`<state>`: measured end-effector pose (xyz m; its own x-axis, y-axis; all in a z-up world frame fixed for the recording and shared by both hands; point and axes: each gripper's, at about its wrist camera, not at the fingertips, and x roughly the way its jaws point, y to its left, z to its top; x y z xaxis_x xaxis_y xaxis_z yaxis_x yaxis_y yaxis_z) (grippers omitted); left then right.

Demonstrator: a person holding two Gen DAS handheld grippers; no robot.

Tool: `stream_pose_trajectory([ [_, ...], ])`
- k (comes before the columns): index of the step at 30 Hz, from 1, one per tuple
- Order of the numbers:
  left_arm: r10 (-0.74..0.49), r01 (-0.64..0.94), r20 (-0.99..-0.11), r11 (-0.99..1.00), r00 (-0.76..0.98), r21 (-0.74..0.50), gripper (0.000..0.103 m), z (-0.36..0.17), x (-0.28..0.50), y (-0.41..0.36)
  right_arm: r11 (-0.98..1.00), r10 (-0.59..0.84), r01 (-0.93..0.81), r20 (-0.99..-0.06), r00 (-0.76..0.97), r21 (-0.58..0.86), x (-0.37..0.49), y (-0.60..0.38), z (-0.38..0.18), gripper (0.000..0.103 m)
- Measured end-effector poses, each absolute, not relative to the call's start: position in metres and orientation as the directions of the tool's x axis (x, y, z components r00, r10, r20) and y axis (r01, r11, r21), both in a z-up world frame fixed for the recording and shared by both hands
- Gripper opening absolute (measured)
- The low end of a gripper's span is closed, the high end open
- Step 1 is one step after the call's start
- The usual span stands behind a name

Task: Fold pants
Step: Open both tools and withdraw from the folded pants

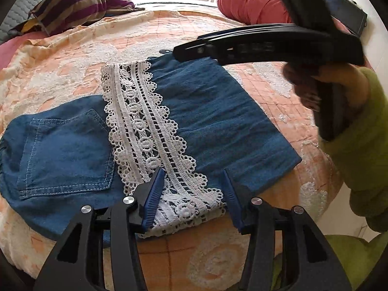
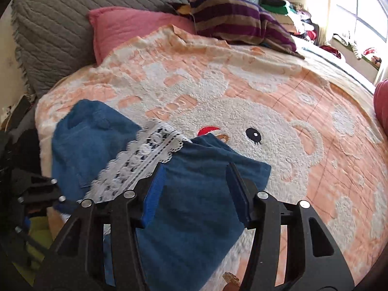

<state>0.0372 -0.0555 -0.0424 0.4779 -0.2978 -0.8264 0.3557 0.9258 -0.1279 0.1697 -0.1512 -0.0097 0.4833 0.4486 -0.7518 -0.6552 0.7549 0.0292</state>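
Your pants [image 1: 150, 131] lie folded on the bedspread [image 1: 72, 77] near its front edge, lace hem [image 1: 143, 121] across the denim. Your left gripper [image 1: 191, 194] hovers half open over the lace, gripping nothing; your right gripper [image 2: 196, 194] hangs half open above the denim, empty too

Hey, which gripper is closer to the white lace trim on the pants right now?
Left. The left gripper straddles the lace trim at its near end; the right gripper hangs over plain denim beside the lace, jaws apart, holding nothing.
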Motion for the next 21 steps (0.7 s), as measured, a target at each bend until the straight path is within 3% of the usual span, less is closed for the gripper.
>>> stream_pose_trajectory([
  [5, -0.315, 0.353, -0.822, 0.923, 0.475, -0.150, 0.048, -0.043, 0.041, -0.054, 0.804, 0.347, -0.594, -0.828, 0.441, 0.021, 0.205, -0.158, -0.050, 0.043],
  [8, -0.321, 0.353, -0.820, 0.922, 0.474, -0.157, 0.048, -0.044, 0.042, -0.053, 0.809, 0.397, -0.579, -0.822, 0.409, 0.102, 0.215, -0.170, -0.062, 0.043],
  [15, -0.326, 0.352, -0.817, 0.922, 0.475, -0.163, 0.048, -0.043, 0.040, -0.052, 0.817, 0.409, -0.566, -0.805, 0.430, 0.113, 0.208, -0.172, -0.048, 0.046],
  [17, -0.330, 0.351, -0.812, 0.921, 0.482, -0.166, 0.048, -0.041, 0.040, -0.050, 0.812, 0.449, -0.567, -0.773, 0.449, 0.142, 0.201, -0.178, -0.035, 0.059],
  [21, -0.321, 0.334, -0.793, 0.929, 0.518, -0.158, 0.048, -0.032, 0.036, -0.044, 0.812, 0.483, -0.563, -0.720, 0.498, 0.155, 0.183, -0.190, -0.011, 0.073],
])
